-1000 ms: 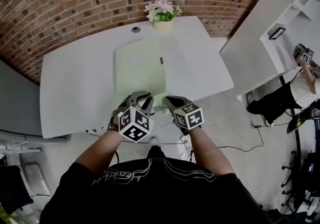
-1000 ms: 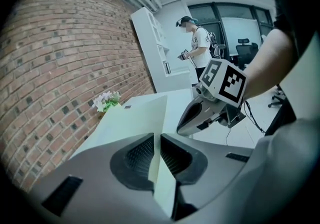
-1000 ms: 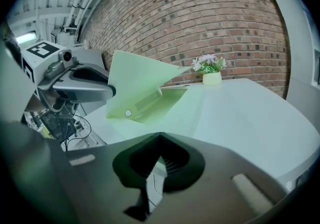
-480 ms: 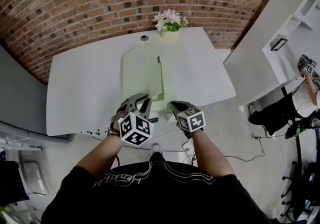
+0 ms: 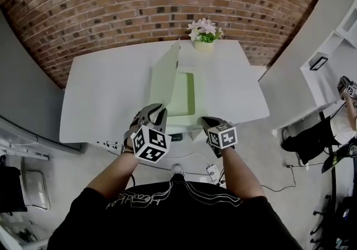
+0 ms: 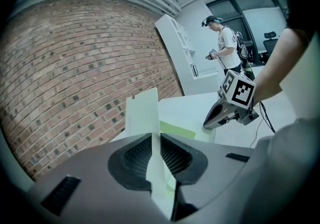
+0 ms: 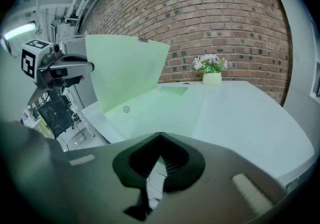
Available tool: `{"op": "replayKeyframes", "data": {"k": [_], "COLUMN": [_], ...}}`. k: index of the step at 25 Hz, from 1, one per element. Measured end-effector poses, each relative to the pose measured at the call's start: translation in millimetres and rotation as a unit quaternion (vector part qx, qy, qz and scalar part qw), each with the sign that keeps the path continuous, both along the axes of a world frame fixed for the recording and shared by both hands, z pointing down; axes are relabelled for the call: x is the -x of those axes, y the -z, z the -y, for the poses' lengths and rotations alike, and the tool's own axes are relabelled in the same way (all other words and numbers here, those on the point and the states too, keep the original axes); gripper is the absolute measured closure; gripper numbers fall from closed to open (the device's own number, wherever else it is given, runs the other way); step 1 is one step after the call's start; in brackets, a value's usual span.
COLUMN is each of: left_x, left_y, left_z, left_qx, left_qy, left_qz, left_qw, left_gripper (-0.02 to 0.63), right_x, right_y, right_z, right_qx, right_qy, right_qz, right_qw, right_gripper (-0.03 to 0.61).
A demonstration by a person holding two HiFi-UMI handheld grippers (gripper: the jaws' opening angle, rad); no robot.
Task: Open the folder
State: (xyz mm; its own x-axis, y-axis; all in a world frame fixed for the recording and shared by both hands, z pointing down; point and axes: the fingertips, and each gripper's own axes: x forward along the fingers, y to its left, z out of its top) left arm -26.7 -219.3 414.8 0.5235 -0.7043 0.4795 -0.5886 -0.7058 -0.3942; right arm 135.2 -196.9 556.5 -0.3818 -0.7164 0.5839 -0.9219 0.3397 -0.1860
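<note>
The folder [image 5: 184,95] lay at the middle of the white table [image 5: 100,92], near side of the flower pot [image 5: 204,44], with its pale green cover [image 5: 165,70] standing raised on the left. The left gripper [image 5: 158,108] pinched the near edge of that cover between its pads. The right gripper [image 5: 207,122], at the table's near edge just right of the folder, was pressed onto a thin pale sheet edge, apparently the folder's lower leaf.

No legible text, label or number
</note>
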Motion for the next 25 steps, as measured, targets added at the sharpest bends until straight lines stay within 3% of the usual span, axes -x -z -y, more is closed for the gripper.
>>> {"op": "replayKeyframes", "data": {"k": [9,15,20,25], "left_x": [45.3,78.1,104.4,133.2], "left_y": [5.8,6.7,2.9,-6.6], "left_z": [9.9,19.1,24.2,29.7], "left_qx": [0.043,0.084,0.104,0.128], "left_qy": [0.08,0.123,0.153,0.194], "left_qz": [-0.068,-0.138,-0.162,-0.199], "left_qw": [0.9936,0.9792,0.9693,0.9521], "left_gripper": [0.583,0.583,0.583,0.583], "right_x": [-1.7,-0.9,-5.8,-6.0], "right_y": [-1.4,-0.8,0.6,1.1], "right_z": [-1.6,-1.8,-2.8,-3.2], "right_qx": [0.002,0.002,-0.001,-0.003], "right_qy": [0.003,0.008,0.01,0.012], "right_qz": [0.001,0.002,-0.002,-0.005], "right_qw": [1.0,1.0,1.0,1.0], "right_gripper": [0.577,0.577,0.577,0.577]}}
